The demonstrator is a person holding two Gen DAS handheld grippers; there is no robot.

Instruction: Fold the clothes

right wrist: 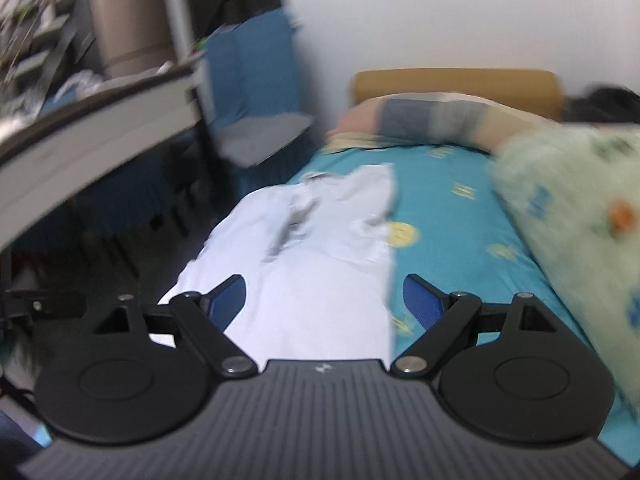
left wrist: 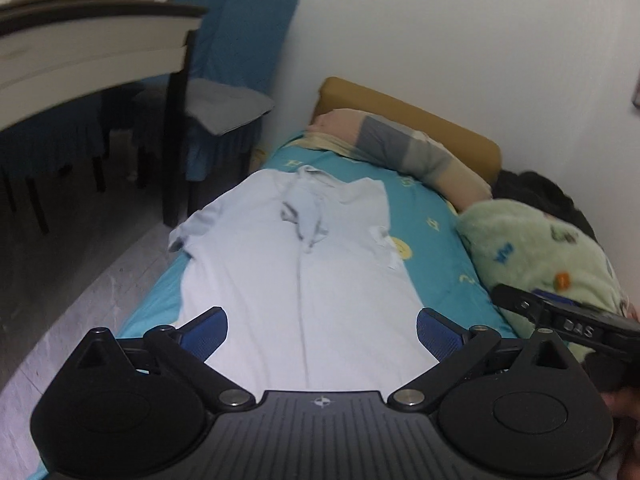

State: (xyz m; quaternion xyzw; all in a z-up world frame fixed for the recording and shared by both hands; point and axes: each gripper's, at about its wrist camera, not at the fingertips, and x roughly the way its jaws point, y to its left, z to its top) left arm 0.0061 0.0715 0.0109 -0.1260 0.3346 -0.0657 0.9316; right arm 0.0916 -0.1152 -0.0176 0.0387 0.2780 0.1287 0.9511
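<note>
Nearest the lens in the left wrist view is the left hand-held gripper (left wrist: 322, 330), its blue-padded fingers spread wide and holding nothing, poised over the hem end of a pale blue polo shirt (left wrist: 296, 264). That shirt lies on the bed (left wrist: 440, 240), collar away from the cameras and a short sleeve poking out over the bed's floor-side edge; it is laid out lengthwise, with the far-side sleeve apparently turned in, though the wrinkles near the collar make that hard to read. To the left of the bed stand a counter (left wrist: 80, 52) and a chair with a blue cover (left wrist: 240, 80), well apart from the shirt. Moving right, the teal sheet is bare beside the shirt, and then come a striped pillow (left wrist: 408, 148) against the headboard and a green fleece blanket (left wrist: 540, 248) bunched along the wall (probably pushed there to leave flat working room). The right hand-held gripper (right wrist: 324, 300) is likewise spread and empty, hovering over the shirt's wall-side edge; its view is motion-blurred. With both tools low at the hem end and open, the stance suits either taking hold of the bottom corners or having just let go of them, and the frames do not settle which.
</note>
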